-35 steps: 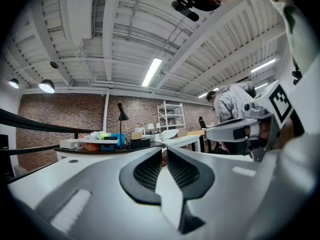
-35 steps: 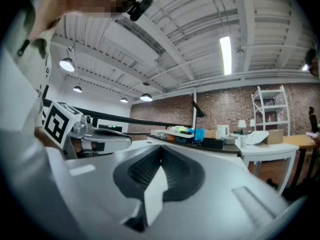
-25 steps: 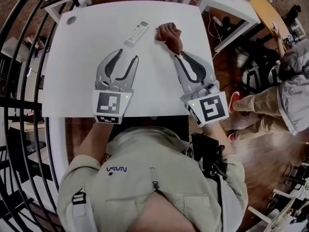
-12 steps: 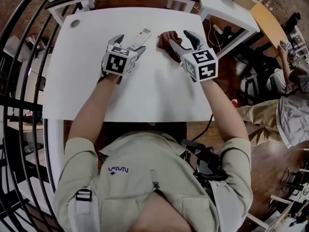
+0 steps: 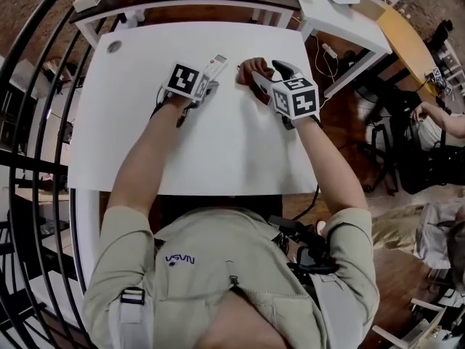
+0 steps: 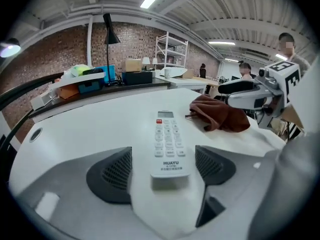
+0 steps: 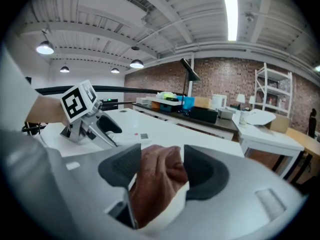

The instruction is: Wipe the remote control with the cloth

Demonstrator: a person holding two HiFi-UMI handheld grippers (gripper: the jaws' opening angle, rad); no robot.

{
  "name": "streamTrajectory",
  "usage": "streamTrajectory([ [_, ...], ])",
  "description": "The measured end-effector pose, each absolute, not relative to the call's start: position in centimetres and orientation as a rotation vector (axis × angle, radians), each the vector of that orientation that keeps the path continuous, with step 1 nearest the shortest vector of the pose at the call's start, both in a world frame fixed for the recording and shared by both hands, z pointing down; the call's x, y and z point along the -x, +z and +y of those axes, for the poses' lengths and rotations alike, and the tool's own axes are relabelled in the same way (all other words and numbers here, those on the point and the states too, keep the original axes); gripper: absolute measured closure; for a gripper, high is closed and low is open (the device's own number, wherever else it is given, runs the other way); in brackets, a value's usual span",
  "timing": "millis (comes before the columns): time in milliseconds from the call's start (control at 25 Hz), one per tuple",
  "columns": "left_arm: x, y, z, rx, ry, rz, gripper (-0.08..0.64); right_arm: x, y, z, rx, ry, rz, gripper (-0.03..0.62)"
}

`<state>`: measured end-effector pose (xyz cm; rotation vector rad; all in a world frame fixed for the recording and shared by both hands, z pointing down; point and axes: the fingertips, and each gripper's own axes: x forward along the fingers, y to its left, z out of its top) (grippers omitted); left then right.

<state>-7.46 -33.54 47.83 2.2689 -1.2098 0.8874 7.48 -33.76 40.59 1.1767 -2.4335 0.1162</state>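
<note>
Both hands have moved from the lower middle of the head view up to the top middle of the bench [image 5: 145,144], and both sets of jaws have just been opening on the way. The left gripper [image 5: 208,87] now stands wide with the near end of the remote [image 5: 216,62] between its jaws. The left gripper view shows a clear gap on either side of it, so the pads do not press it yet. The right gripper [image 5: 261,77] is also spread, astride the brown cloth [image 5: 251,68], which lies bunched just right of the remote. In the right gripper view the cloth fills the space between the pads. I judge it not yet clamped, though light contact at its edges is hard to rule out. Nothing is lifted and no wiping has begun. This reads as the end of the reach, and the likely next need is a pinch on each thing: the left to steady the remote, the right to take the cloth. The remote lies flat, buttons up. In the head view its long axis slants from lower left to upper right, with the display end toward the upper right and the other end toward the left gripper. In the left gripper view it runs almost straight up from bottom centre, nearly in line with the jaws, so they would close across its width.
</note>
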Motion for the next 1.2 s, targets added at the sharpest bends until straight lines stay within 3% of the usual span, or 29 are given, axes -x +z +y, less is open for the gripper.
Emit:
streamTrajectory([
  [80, 7.3, 47.6, -33.7, -2.281, 0.885, -1.211, 0.160, -7.6, 40.9, -33.9, -1.169, 0.134, -2.433, 0.333],
  [120, 7.0, 47.5, -33.6, -2.297, 0.890, -1.201, 0.205, -7.5, 41.1, -33.9, -1.166, 0.144, -2.434, 0.333],
  [160, 6.6, 47.5, -33.5, -2.312, 0.897, -1.187, 0.313, -7.5, 41.2, -33.9, -1.163, 0.152, -2.437, 0.333],
  [720, 6.9, 45.8, -32.0, -2.405, 0.749, -1.391, 0.321, -7.0, 45.8, -34.0, -1.060, 0.252, -2.300, 0.291],
  [880, 7.3, 44.2, -31.0, -2.465, 0.694, -1.476, 0.321, -7.0, 46.5, -33.8, -1.080, 0.184, -2.229, 0.463],
  [1040, 6.9, 41.8, -28.9, -2.545, 0.670, -1.540, 0.321, -7.3, 43.8, -33.1, -1.195, 0.074, -2.283, 0.491],
  [1200, 7.2, 39.5, -26.1, -2.634, 0.636, -1.630, 0.321, -5.6, 35.7, -29.6, -1.265, -0.200, -2.418, 0.491],
])
